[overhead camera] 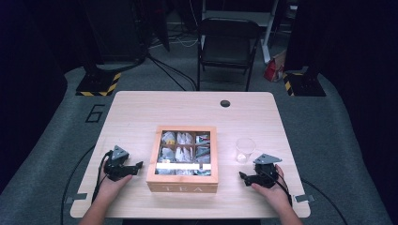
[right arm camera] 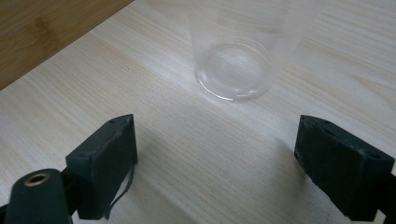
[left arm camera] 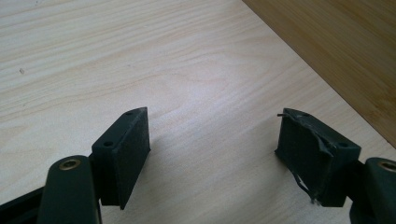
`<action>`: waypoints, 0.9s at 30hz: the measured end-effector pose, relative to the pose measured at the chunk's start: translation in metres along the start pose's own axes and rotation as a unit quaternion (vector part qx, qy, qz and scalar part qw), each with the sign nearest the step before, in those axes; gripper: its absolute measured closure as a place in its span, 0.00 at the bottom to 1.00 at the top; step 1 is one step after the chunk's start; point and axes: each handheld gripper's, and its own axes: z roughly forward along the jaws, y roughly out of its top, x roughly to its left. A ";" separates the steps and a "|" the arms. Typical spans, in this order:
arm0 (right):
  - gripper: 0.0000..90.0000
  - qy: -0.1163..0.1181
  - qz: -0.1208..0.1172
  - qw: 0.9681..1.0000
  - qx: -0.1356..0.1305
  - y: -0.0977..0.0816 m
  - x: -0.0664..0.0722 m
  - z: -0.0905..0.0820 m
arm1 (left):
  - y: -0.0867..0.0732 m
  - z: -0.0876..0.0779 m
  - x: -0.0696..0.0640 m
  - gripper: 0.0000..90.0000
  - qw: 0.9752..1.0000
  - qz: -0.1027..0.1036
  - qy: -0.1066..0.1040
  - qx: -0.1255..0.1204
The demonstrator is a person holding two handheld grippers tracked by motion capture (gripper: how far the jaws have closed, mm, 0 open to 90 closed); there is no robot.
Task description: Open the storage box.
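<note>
A wooden tea box (overhead camera: 182,159) marked TEA sits closed with a glass lid in the middle of the light wooden table (overhead camera: 141,110); several tea bags lie in its compartments. A clear empty plastic cup (overhead camera: 245,150) stands upright to its right. My left gripper (overhead camera: 139,165) rests on the table left of the box, open, nothing between its jaws (left arm camera: 212,156); the box's side (left arm camera: 345,51) lies just ahead of it. My right gripper (overhead camera: 242,176) rests right of the box, below the cup, open and empty (right arm camera: 215,163), with the cup (right arm camera: 236,51) just ahead.
A round dark hole (overhead camera: 225,103) is near the table's far edge. A black folding chair (overhead camera: 227,47) stands behind the table. Stand bases with yellow-black tape (overhead camera: 98,84) sit on the grey floor at both far sides.
</note>
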 end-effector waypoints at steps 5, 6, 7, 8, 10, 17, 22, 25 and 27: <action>0.19 0.001 0.001 1.000 -0.005 -0.001 0.000 -0.001 | 0.000 0.000 0.000 0.28 1.000 0.002 0.000 0.001; 0.21 0.000 -0.001 1.000 -0.007 -0.001 0.000 -0.002 | 0.000 0.000 0.000 0.28 1.000 0.003 0.000 0.003; 0.23 0.001 0.000 1.000 -0.007 -0.001 0.000 -0.002 | 0.000 -0.001 0.001 0.28 1.000 0.005 0.000 0.003; 0.25 0.001 0.002 1.000 -0.009 -0.001 0.000 -0.003 | 0.000 -0.001 0.001 0.28 1.000 0.003 0.000 0.003; 0.28 -0.004 0.004 1.000 -0.013 -0.002 -0.001 -0.003 | 0.000 0.000 0.000 0.29 1.000 -0.003 0.001 -0.001; 0.39 -0.002 0.011 1.000 -0.009 -0.001 0.000 -0.007 | 0.000 -0.002 0.000 0.33 1.000 -0.008 -0.003 0.002; 0.42 0.008 0.017 1.000 -0.021 0.001 0.003 -0.013 | 0.002 -0.008 0.000 0.37 1.000 -0.017 -0.021 0.003; 0.42 0.011 0.020 0.999 -0.025 0.002 0.005 -0.018 | 0.005 -0.014 -0.002 0.38 0.999 -0.014 -0.028 -0.001; 0.42 0.010 0.021 0.999 -0.024 0.003 0.005 -0.020 | 0.007 -0.020 -0.004 0.40 0.999 -0.021 -0.036 -0.005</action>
